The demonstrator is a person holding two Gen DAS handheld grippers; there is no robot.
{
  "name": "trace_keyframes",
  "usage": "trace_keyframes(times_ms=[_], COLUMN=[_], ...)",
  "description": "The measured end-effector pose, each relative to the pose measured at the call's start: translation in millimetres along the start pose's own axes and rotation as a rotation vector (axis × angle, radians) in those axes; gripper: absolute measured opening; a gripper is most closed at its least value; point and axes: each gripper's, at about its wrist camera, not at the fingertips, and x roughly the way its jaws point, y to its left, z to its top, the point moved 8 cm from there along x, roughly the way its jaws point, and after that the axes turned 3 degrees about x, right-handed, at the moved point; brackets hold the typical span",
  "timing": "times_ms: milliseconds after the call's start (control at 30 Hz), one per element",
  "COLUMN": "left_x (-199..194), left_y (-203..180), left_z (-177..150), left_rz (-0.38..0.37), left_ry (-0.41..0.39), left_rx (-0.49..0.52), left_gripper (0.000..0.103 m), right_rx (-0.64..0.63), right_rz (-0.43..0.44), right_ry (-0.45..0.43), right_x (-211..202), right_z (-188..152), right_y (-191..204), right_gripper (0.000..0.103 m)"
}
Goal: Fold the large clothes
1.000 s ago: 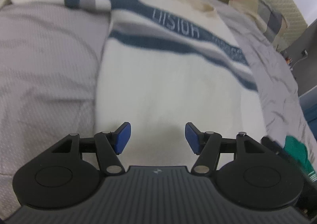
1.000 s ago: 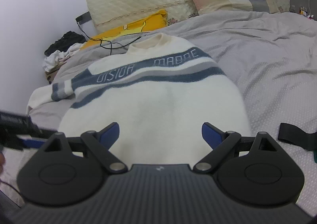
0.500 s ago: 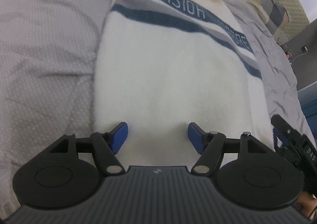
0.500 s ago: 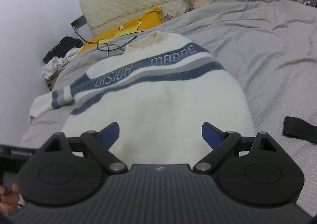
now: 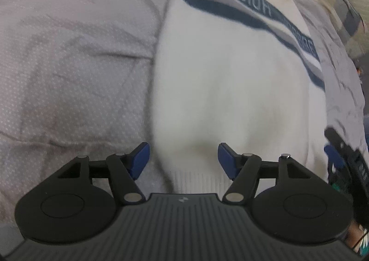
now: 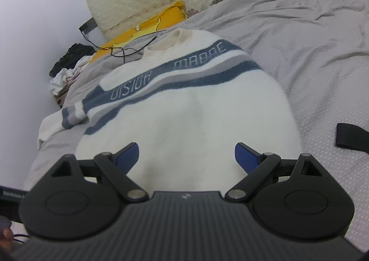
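My left hand-held gripper [image 5: 183,157] points down at the near hem of the white sweater [image 5: 230,90], its blue pads apart; the jaws have just been closing a little, with the sweater's left hem corner lying under the gap but not pinched. My right hand-held gripper [image 6: 186,157] hangs over the same hem further right, jaws wide apart and holding nothing. The sweater lies flat, front up, on the grey bedspread [image 6: 311,48], navy and grey stripes across the chest, one sleeve stretched out to the left. A black strap [image 6: 350,137] lies on the bed to its right
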Motion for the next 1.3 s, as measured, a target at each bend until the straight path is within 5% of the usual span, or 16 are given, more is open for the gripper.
trace_keyframes(times_ms=[133, 300, 367, 600, 833, 1067, 1133, 1200, 1300], left_x=[8.0, 7.5, -4.9, -54.8, -32.7, -21.8, -26.5, -37.0, -57.4], left_y=[-13.5, -15.7, -14.8, -12.5, -0.1, -6.7, -11.2, -18.6, -38.4], left_z=[-5.4, -3.2, 2.4, 14.8, 20.0, 22.3, 20.0, 17.0, 14.9], left_rz=[-0.005, 0.007, -0.003, 0.030, 0.156, 0.122, 0.122, 0.110, 0.099], left_ry=[0.021, 0.031, 0.010, -0.079, -0.052, -0.032, -0.032, -0.052, -0.126], left_rx=[0.038, 0.064, 0.060, 0.127, 0.149, 0.157, 0.184, 0.202, 0.260], left_gripper=[0.046, 0.009, 0.007, 0.007, 0.007, 0.008, 0.015, 0.042, 0.051], right_rx=[-0.003, 0.005, 0.019, 0.001, -0.028, -0.029, -0.024, -0.023, -0.035], right_rz=[0.016, 0.002, 0.000, -0.008, -0.029, -0.038, -0.033, -0.026, -0.022], right_ry=[0.011, 0.013, 0.007, -0.018, -0.047, -0.054, -0.061, -0.066, -0.077], right_x=[2.6, 0.2, -2.0, -8.0, -15.2, -18.7, -19.7, -20.4, -22.9], right_z=[-1.0, -1.1, 0.2, 5.1, 10.7, 11.3, 13.6, 15.6, 16.8], right_y=[3.2, -2.1, -4.9, -4.7, -7.1, -10.6, -10.9, -9.8, -7.5], right_gripper=[0.091, 0.092, 0.092, 0.092, 0.092, 0.091, 0.092, 0.091, 0.092])
